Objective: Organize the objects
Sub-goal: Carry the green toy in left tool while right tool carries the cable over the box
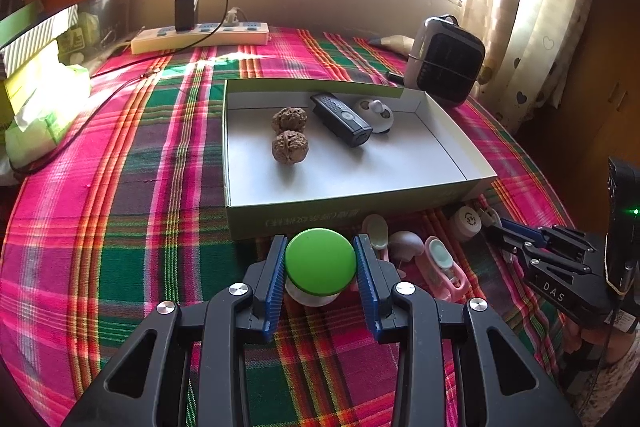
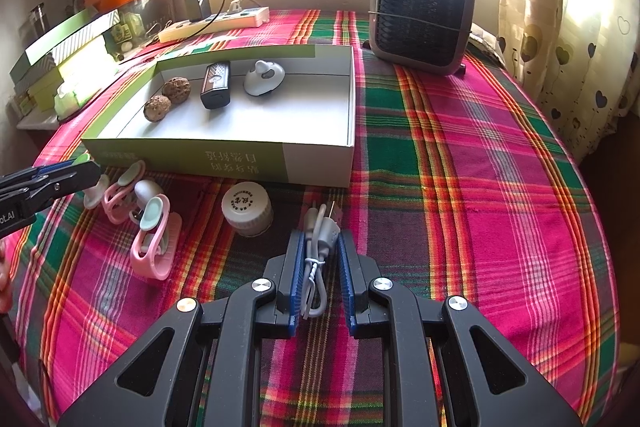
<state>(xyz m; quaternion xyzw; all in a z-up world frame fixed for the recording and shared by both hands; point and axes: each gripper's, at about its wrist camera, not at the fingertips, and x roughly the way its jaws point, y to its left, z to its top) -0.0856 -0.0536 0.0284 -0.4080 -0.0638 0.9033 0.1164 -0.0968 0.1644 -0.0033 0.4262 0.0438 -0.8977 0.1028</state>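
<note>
My left gripper (image 1: 320,247) is shut on a green-capped white jar (image 1: 320,263), held just before the near wall of the shallow box (image 1: 304,217). The box holds two walnuts (image 1: 289,133), a black remote (image 1: 341,119) and a white mouse-shaped gadget (image 1: 376,115). My right gripper (image 2: 319,241) is shut on a coiled grey cable with plug (image 2: 318,255), low over the plaid cloth, in front of the box (image 2: 224,157). A white jar lid (image 2: 247,209) and pink clips (image 2: 154,247) lie on the cloth between the grippers.
A grey fan heater (image 2: 422,15) stands at the back right. A power strip (image 1: 200,37) with a charger lies at the back. Stacked boxes and tissue packs (image 1: 40,95) sit at the left. A curtain (image 2: 568,27) hangs at the right.
</note>
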